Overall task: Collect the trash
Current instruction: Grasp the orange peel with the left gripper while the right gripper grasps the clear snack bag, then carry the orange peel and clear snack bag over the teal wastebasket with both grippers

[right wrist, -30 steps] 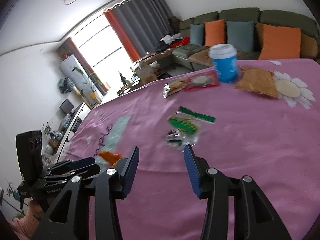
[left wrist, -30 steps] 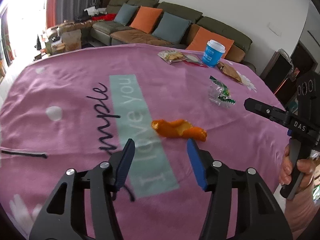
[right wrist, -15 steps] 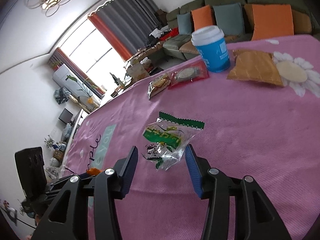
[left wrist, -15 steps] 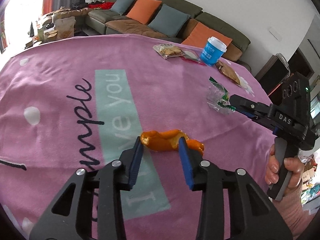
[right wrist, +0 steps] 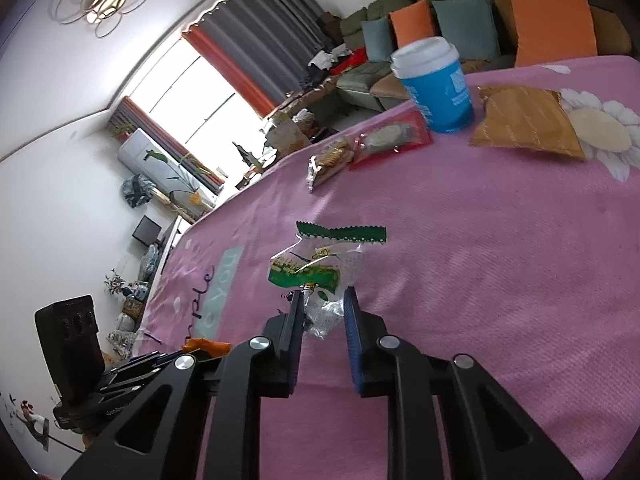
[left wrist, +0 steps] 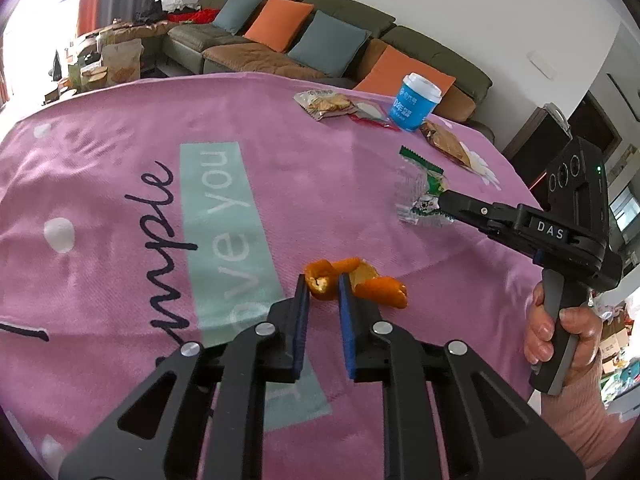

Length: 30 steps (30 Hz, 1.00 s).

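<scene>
An orange peel (left wrist: 380, 286) lies on the pink tablecloth (left wrist: 120, 152). My left gripper (left wrist: 322, 286) has closed around the peel's left end, with the rest sticking out to the right. A clear and green plastic wrapper (right wrist: 316, 268) lies further right; it also shows in the left wrist view (left wrist: 420, 196). My right gripper (right wrist: 323, 304) has closed on the wrapper's near end. The right gripper (left wrist: 444, 200) shows in the left wrist view at the wrapper's edge.
At the table's far side stand a blue paper cup (right wrist: 436, 84), a brown snack packet (right wrist: 524, 122), a red packet (right wrist: 392, 138) and a biscuit packet (right wrist: 328, 160). A sofa with orange and teal cushions (left wrist: 304, 32) is behind the table.
Both grippers moved forward and closed, the left one onto the orange peel, the right one onto the green wrapper. One second ago both were wide open and short of their items.
</scene>
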Each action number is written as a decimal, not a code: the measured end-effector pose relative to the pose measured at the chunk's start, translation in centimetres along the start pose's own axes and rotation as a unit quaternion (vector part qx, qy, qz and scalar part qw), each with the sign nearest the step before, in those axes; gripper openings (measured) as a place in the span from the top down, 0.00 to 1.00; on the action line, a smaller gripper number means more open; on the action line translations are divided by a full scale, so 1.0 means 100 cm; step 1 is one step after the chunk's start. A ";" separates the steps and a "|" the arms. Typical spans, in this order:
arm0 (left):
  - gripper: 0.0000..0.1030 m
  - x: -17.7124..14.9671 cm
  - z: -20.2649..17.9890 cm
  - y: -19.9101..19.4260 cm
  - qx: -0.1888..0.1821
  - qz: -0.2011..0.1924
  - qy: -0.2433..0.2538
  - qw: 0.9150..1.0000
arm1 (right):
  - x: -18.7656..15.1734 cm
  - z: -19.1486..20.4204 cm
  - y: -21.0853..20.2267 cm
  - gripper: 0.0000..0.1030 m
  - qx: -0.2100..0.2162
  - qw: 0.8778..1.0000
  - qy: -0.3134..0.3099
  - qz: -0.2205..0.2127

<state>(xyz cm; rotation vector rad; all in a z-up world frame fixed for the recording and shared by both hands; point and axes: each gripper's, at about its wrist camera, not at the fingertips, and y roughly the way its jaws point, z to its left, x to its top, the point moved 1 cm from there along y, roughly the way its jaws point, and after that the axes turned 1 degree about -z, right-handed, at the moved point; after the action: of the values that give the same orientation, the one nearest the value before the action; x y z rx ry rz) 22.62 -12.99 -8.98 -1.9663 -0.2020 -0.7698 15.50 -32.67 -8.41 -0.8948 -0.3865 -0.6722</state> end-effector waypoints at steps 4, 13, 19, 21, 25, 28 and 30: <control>0.88 -0.005 -0.003 -0.007 0.001 -0.006 0.006 1.000 | -0.001 0.008 -0.003 0.82 0.005 1.000 -0.012 -0.005; 0.89 -0.022 0.001 -0.032 0.009 -0.025 0.004 1.000 | -0.012 0.032 -0.012 0.82 0.039 0.999 -0.034 -0.008; 0.89 -0.035 0.018 -0.056 0.025 -0.044 -0.018 0.999 | -0.026 0.049 -0.003 0.82 0.062 0.997 -0.050 0.011; 0.89 -0.040 0.026 -0.066 0.029 -0.053 -0.030 0.998 | -0.030 0.056 0.000 0.82 0.070 0.996 -0.053 0.016; 0.89 -0.049 0.042 -0.083 0.037 -0.064 -0.050 0.996 | -0.037 0.069 0.007 0.82 0.082 0.994 -0.069 0.025; 0.89 -0.055 0.051 -0.096 0.042 -0.073 -0.063 0.994 | -0.042 0.081 0.011 0.82 0.091 0.992 -0.084 0.032; 0.89 -0.059 0.055 -0.102 0.046 -0.078 -0.068 0.994 | -0.044 0.087 0.014 0.82 0.096 0.991 -0.089 0.036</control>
<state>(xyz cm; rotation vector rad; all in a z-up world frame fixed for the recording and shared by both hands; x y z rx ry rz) 15.82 -2.06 -6.74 -1.9331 -0.4695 -0.7148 12.94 -23.32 -6.66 -0.7844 -0.5661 -0.4806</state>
